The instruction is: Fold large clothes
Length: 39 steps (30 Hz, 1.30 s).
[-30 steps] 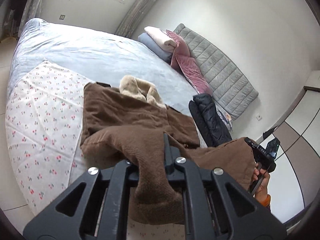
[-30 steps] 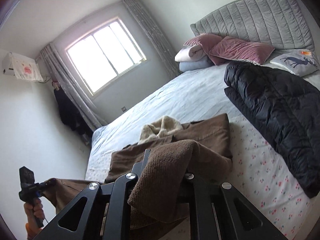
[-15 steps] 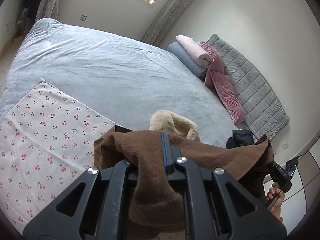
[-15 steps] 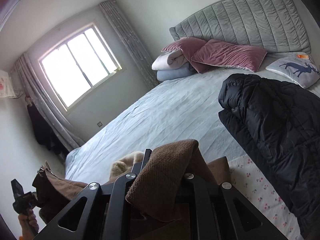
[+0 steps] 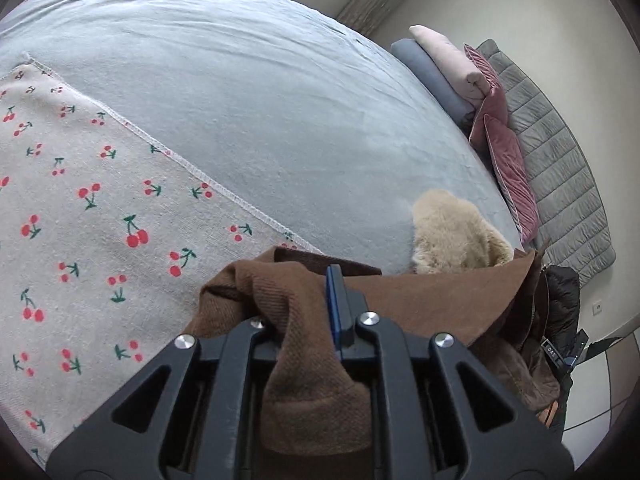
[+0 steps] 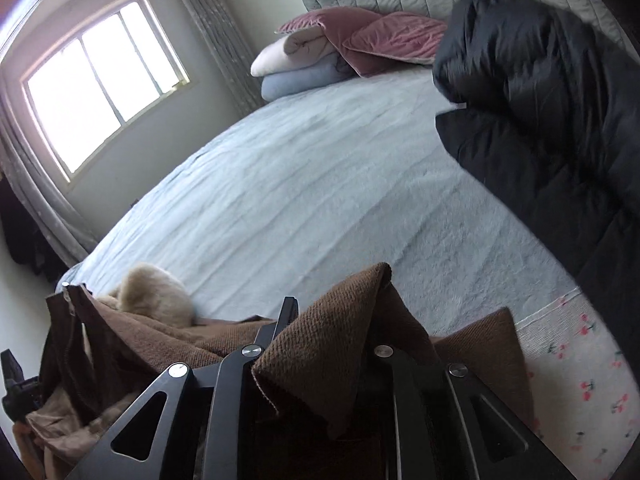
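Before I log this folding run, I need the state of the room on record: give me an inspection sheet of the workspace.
Surface: bed with grey-blue cover; cherry-print cloth spread on its near part.
Job's things: brown coat with beige fur collar, lifted and bunched between both grippers.
Clutter: black puffer jacket lying on the bed.
Grippers: left gripper shut on coat fabric; right gripper likewise.
Cables: nothing seen.
Surroundings: grey padded headboard, pink cushions, folded pink and blue bedding, window with curtains.
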### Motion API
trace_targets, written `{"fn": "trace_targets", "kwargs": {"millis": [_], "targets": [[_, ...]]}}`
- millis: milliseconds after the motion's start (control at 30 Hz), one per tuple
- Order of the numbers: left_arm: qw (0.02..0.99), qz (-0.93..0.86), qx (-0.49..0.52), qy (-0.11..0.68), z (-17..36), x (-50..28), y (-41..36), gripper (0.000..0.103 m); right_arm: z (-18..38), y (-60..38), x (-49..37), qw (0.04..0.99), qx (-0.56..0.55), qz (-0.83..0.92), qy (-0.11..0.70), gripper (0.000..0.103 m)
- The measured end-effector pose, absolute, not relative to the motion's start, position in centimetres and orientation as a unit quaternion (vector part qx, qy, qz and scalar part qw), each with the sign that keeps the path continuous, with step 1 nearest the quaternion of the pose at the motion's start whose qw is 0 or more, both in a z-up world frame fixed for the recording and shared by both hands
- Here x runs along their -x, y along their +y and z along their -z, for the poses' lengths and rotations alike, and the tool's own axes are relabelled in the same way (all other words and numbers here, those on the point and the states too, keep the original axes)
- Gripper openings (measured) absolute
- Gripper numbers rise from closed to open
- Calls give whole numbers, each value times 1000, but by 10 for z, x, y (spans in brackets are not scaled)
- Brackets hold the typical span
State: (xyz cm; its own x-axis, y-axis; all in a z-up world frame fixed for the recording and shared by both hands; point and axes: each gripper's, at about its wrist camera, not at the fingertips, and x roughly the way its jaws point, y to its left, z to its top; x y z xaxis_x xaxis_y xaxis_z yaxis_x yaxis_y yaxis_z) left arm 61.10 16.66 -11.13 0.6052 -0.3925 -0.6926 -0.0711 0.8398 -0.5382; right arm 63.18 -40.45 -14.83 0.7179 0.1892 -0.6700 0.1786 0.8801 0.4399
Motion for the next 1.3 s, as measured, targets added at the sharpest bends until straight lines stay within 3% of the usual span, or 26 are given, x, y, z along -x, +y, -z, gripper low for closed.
{"fn": "trace_targets", "kwargs": {"millis": [200,300,367,433,600,733,933,1300], "targets": [[854,112,298,411,96,-586,182,21,145,-423,-613,882,-306,-66,353,36],[871,94,241,419,64,-576,168,43,121,-421,-598,883,-290,-86,358,54],[889,91,194,404,39,-562,156,76,94,-423,-583,894,-269,-106,342,73],[911,87,150,374,12,-541,148,86,68,-426,-568,906,-253,-103,323,75],[914,86,75,390,-13,-518,140,87,38,-429,-540,911,-194,-90,354,76],[884,90,31,458,-1,-517,126,87,45,-404,-529,899,-90,-106,416,76],[883,139,26,448,-10,-508,77,87,73,-372,-544,881,-44,-118,456,76],[815,191,184,515,-9,-537,-12,87,66,-343,-542,880,-13,-138,455,76]]}}
